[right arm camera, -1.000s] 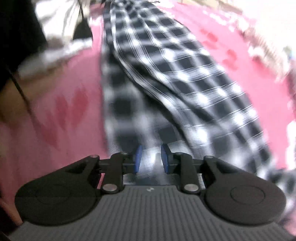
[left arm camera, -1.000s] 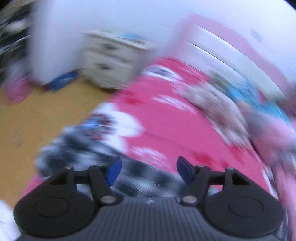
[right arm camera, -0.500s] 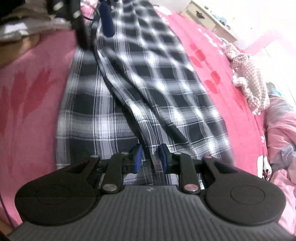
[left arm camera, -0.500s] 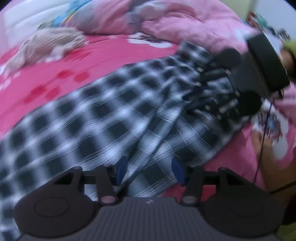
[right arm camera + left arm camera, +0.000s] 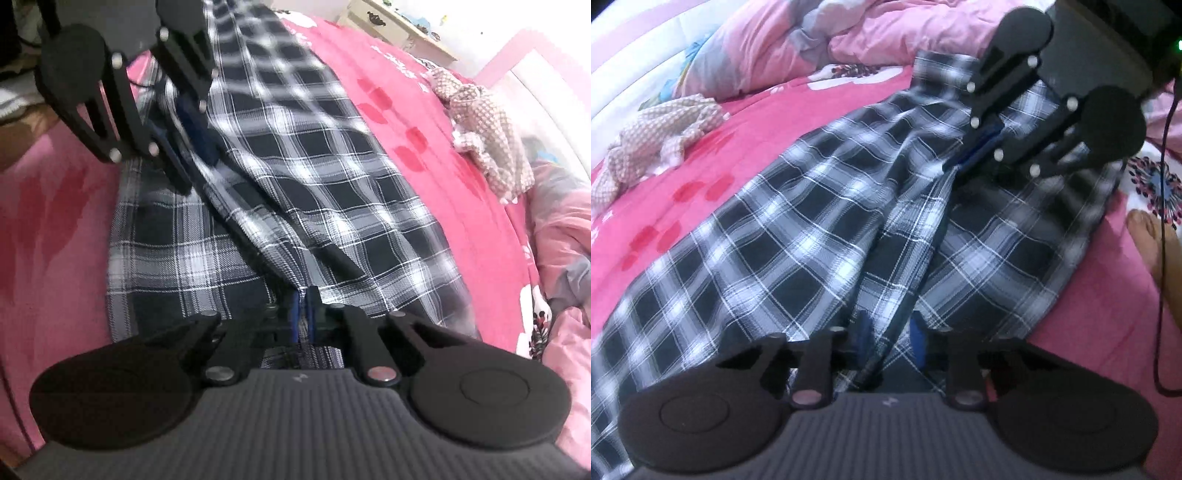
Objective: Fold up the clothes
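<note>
Nearest us, our right tongs (image 5: pixel 303 310) are clenched on a raised fold of the plaid garment (image 5: pixel 325 177), which lies stretched along the pink bed (image 5: pixel 55 229). Our left tongs (image 5: pixel 890 338) straddle the same ridge of cloth at its other end, with the fabric running between the blue pads (image 5: pixel 918 338); the gap looks narrow, but we cannot tell whether they have bitten yet. To do this well, we judge both ends should be held taut and level, then carried over together so the edges meet. Farther off, a crumpled checked cloth (image 5: pixel 657 140) lies well apart from the garment, and a pink duvet (image 5: pixel 886 33) is heaped at the far edge. Neither blocks the fold.
</note>
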